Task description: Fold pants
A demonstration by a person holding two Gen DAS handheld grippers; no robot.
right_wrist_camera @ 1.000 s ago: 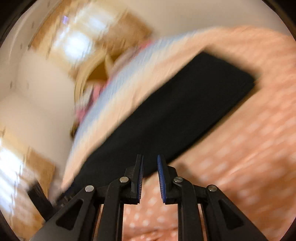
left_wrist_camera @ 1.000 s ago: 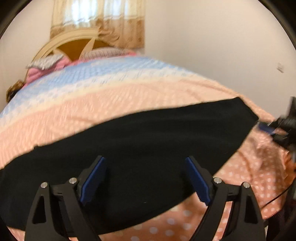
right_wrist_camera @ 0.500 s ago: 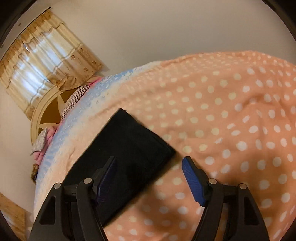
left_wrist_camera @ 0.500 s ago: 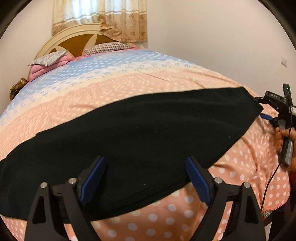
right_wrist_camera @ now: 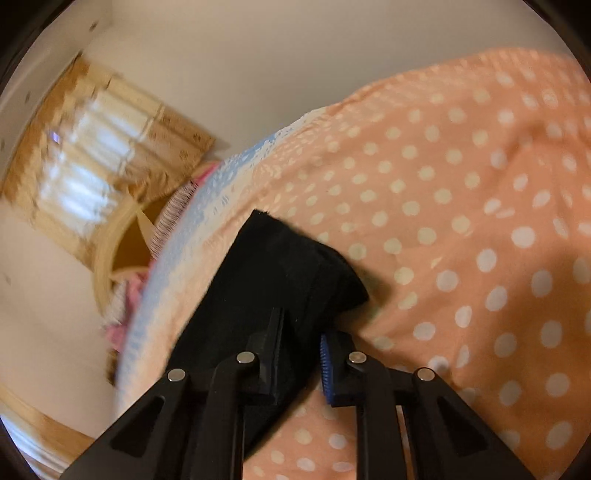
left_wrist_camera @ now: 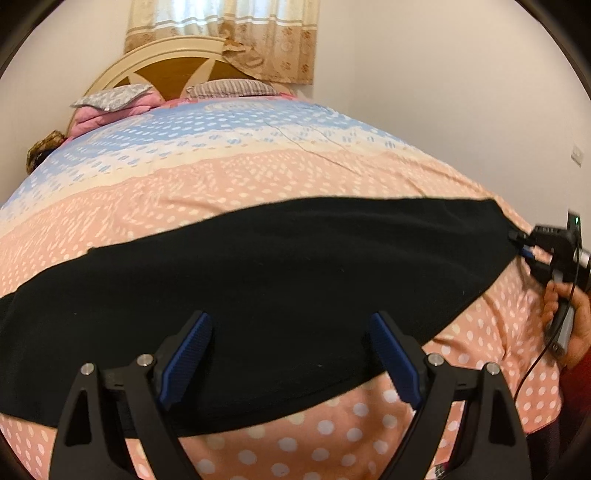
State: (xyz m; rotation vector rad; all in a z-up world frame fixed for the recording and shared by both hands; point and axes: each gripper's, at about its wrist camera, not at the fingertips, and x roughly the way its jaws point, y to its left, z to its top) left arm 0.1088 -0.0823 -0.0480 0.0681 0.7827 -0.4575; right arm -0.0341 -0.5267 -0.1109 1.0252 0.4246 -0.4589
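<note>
Black pants (left_wrist_camera: 280,280) lie flat in a long band across the bed, from lower left to right. My left gripper (left_wrist_camera: 291,358) is open and empty, its blue pads over the near edge of the pants. My right gripper (right_wrist_camera: 301,354) has closed on the right end of the pants (right_wrist_camera: 280,266), with the cloth bunched between its fingers. In the left wrist view the right gripper (left_wrist_camera: 546,247) shows at the pants' right tip, held by a hand.
The bed has a peach polka-dot cover (left_wrist_camera: 332,435) with a blue band (left_wrist_camera: 207,129) toward the headboard (left_wrist_camera: 173,66). Pillows (left_wrist_camera: 110,99) lie at the head. A curtain (left_wrist_camera: 236,33) hangs behind. A white wall runs along the right side.
The right gripper opened, moved onto the right end of the pants and closed on it. The left gripper stayed open over the near edge, shifting only slightly.
</note>
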